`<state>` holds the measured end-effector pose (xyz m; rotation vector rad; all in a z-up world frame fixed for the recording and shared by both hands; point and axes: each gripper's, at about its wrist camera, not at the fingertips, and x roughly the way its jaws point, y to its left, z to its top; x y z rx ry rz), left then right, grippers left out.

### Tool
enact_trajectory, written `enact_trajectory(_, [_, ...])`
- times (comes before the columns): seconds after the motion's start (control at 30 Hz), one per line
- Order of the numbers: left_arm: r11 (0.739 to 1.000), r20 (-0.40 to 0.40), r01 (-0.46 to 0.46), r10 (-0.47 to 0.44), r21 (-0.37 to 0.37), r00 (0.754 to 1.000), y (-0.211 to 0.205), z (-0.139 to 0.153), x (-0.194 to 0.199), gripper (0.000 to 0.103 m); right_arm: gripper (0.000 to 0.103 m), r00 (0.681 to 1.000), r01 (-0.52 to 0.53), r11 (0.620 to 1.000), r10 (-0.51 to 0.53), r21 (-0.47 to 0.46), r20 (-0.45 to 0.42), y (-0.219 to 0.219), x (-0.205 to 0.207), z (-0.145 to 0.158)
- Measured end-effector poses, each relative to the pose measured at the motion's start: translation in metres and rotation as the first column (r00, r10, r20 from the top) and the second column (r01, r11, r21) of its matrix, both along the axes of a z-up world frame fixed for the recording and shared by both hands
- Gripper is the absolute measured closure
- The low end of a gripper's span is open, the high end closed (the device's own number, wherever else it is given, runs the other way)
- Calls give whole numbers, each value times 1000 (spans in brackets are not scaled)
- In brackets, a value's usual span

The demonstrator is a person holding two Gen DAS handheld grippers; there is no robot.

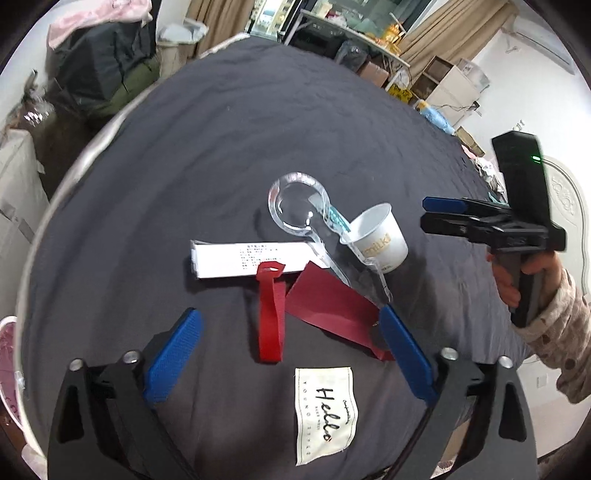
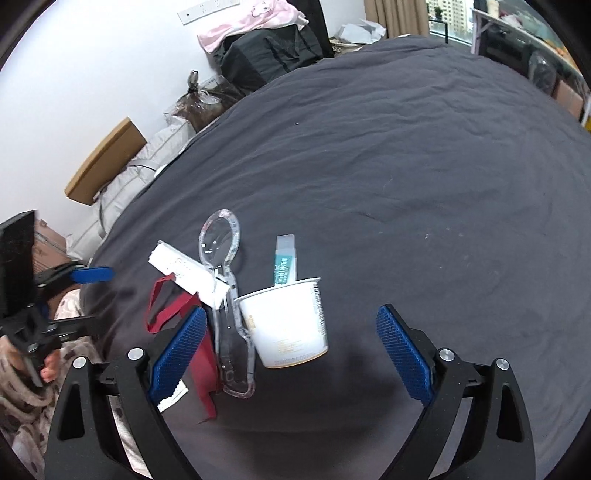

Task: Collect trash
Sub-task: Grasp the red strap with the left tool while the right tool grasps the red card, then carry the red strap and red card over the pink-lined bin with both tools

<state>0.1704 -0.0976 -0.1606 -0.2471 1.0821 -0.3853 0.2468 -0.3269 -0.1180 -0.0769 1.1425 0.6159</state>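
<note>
A: Surfaces?
B: Bed sheet (image 1: 258, 140) is matt dark-grey cloth, wrinkled. Cup (image 2: 286, 325) looks like smooth white paper. Clear packaging (image 2: 229, 314) is glossy plastic.
A: The rest?
B: Red strap (image 1: 271, 314) is woven fabric, white box (image 1: 251, 258) matt card. My left claw (image 1: 290, 358) pads are blue, ribbed.

Both wrist views look steeply down, fairly near, sharing the cup (image 1: 376, 240) (image 2: 286, 323) from seemingly opposite sides.

A dark grey bed (image 2: 406, 155) spreads ahead of the hand-held gripper; beyond it stand a white wall (image 2: 74, 74), beige curtains (image 1: 443, 33) and a bright window (image 2: 448, 14).
</note>
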Motion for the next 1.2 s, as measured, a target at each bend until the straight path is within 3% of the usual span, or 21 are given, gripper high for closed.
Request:
enact_trajectory(0.13, [998, -37, 49, -47, 37, 998, -9, -12, 7, 29, 31, 998, -64, 998, 64, 17, -27, 11, -20, -5])
enact_trajectory(0.23, [995, -58, 83, -80, 56, 995, -17, -21, 10, 43, 49, 992, -108, 993, 110, 41, -66, 20, -37, -14])
enact_trajectory(0.3, [993, -83, 101, -96, 53, 992, -21, -26, 13, 58, 56, 988, -131, 990, 135, 52, -80, 25, -49, -20])
enact_trajectory(0.4, [993, -120, 96, -87, 67, 989, -23, -37, 18, 71, 59, 985, -143, 988, 148, 60, -94, 29, -57, -30])
enact_trajectory(0.5, [996, -144, 69, -60, 56, 988, -18, -41, 21, 81, 71, 979, -149, 986, 157, 68, -131, 33, -57, -43])
enact_trajectory(0.6, [995, -158, 66, -54, 70, 986, -15, -43, 21, 90, 72, 973, -169, 984, 176, 61, -147, 38, -57, -54])
enact_trajectory(0.83, [994, -178, 55, -39, 89, 983, -17, -47, 20, 90, 76, 963, -202, 977, 212, 72, -167, 52, -57, -65])
enact_trajectory(1.03, [982, -166, 72, -43, 173, 985, -23, -47, 18, 90, 76, 957, -213, 975, 221, 62, -188, 67, -61, -73])
enact_trajectory(1.2, [980, -182, 79, -45, 181, 982, -27, -50, 22, 89, 78, 958, -212, 975, 221, 65, -184, 72, -64, -75])
